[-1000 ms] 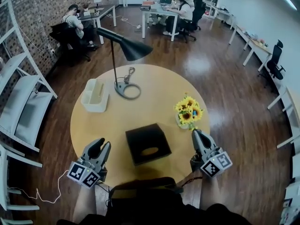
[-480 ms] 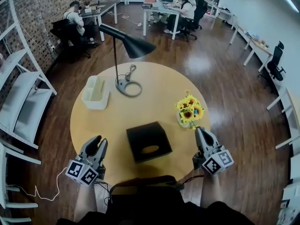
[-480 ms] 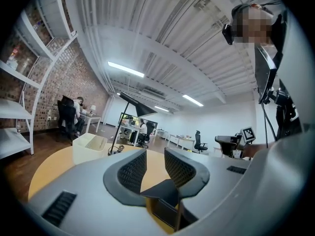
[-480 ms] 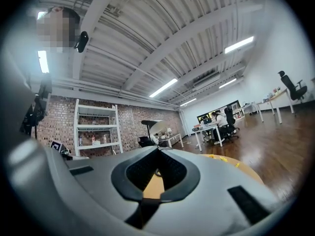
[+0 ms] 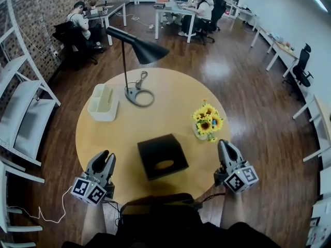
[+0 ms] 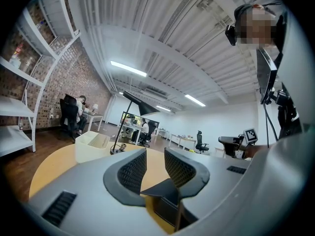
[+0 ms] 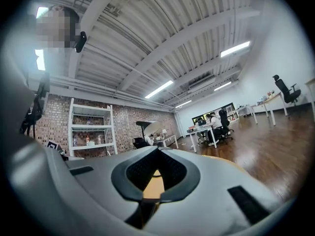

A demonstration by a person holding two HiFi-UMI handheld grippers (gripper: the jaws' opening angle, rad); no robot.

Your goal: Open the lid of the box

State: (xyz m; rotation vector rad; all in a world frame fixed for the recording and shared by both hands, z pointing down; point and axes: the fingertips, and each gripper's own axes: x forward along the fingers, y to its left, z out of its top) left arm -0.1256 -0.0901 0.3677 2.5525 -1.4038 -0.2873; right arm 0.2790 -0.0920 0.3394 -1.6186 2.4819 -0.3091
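In the head view a black box with an oval hole in its closed lid lies on the round wooden table, near the front edge. My left gripper hangs at the table's front left edge, a hand's width left of the box, touching nothing. Its jaws stand shut down to a narrow slit and hold nothing. Over the front right edge, my right gripper is clear of the box. In the right gripper view its fingertips meet, shut and empty.
A vase of sunflowers stands just beyond the right gripper. Farther back are a black desk lamp and a white desk organiser. White shelves line the left wall. People sit at desks far behind.
Both grippers have drifted slightly outward and toward me along the table's front edge. The jaws and the box stay as they were.
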